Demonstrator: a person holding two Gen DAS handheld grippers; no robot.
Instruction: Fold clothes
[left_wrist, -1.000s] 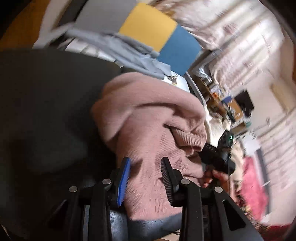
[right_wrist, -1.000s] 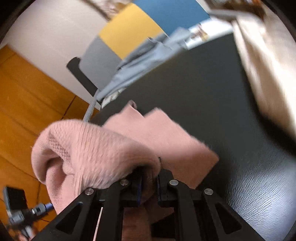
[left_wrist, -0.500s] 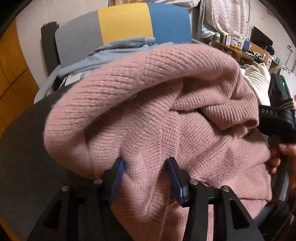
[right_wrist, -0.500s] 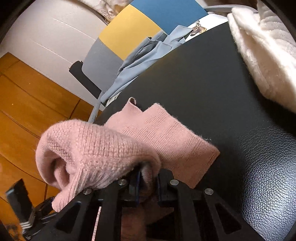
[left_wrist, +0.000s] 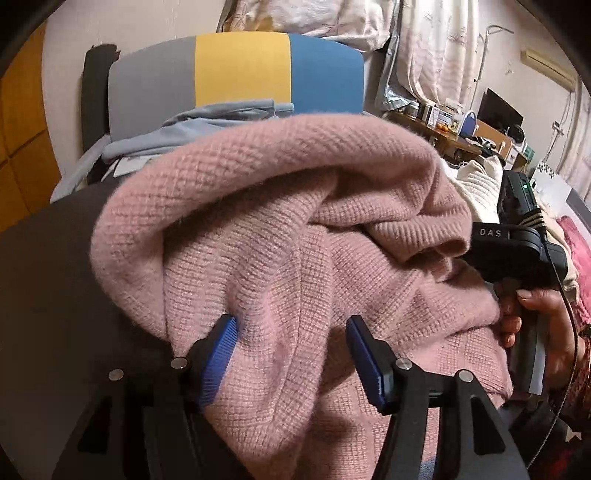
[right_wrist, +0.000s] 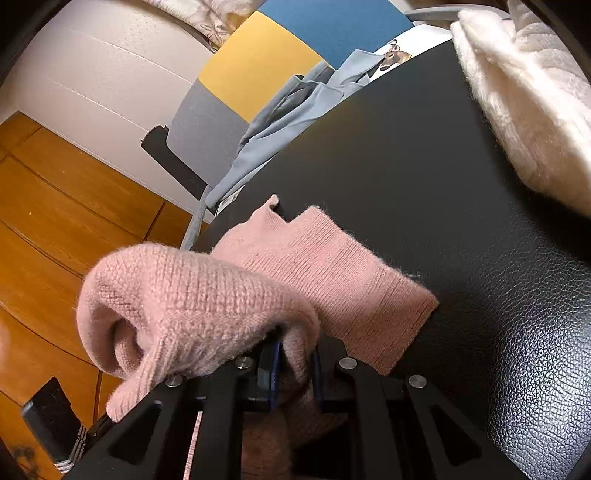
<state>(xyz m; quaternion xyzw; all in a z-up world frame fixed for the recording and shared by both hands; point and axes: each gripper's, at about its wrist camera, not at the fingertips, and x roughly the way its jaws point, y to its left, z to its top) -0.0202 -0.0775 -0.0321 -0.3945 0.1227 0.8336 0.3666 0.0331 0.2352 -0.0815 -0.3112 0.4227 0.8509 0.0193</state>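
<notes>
While the pink knit sweater (left_wrist: 280, 236) lies bunched in a thick roll on the black leather-textured surface (right_wrist: 461, 206), the left gripper (left_wrist: 291, 354) has its blue-padded fingers (left_wrist: 218, 354) spread wide, with a loose fold of the knit lying between them; whether the pads press it cannot be told. The right gripper (right_wrist: 293, 360) has its fingers narrowed onto a pinch of the same sweater — the fabric bulges over and around the tips. In the left wrist view the right gripper's black body (left_wrist: 517, 251) shows at the right edge, held by a hand (left_wrist: 543, 325), and the white letters "DAS" can be read on it; a small green light glows above.

A flat ribbed part of the sweater (right_wrist: 332, 273) lies on the surface just beyond the right gripper, its far edge near the surface's left rim. Beyond that rim the wooden floor (right_wrist: 55, 221) drops away. To the right and far side the black surface is bare up to a cream fluffy garment (right_wrist: 528, 110) along its right edge. At the far end a light blue garment (right_wrist: 288, 122) drapes over the rim beside a chair back in grey, yellow and blue (left_wrist: 236, 74); a white piece with a deer picture (right_wrist: 397, 55) lies by it. A cluttered desk (left_wrist: 461, 136) stands far right.
</notes>
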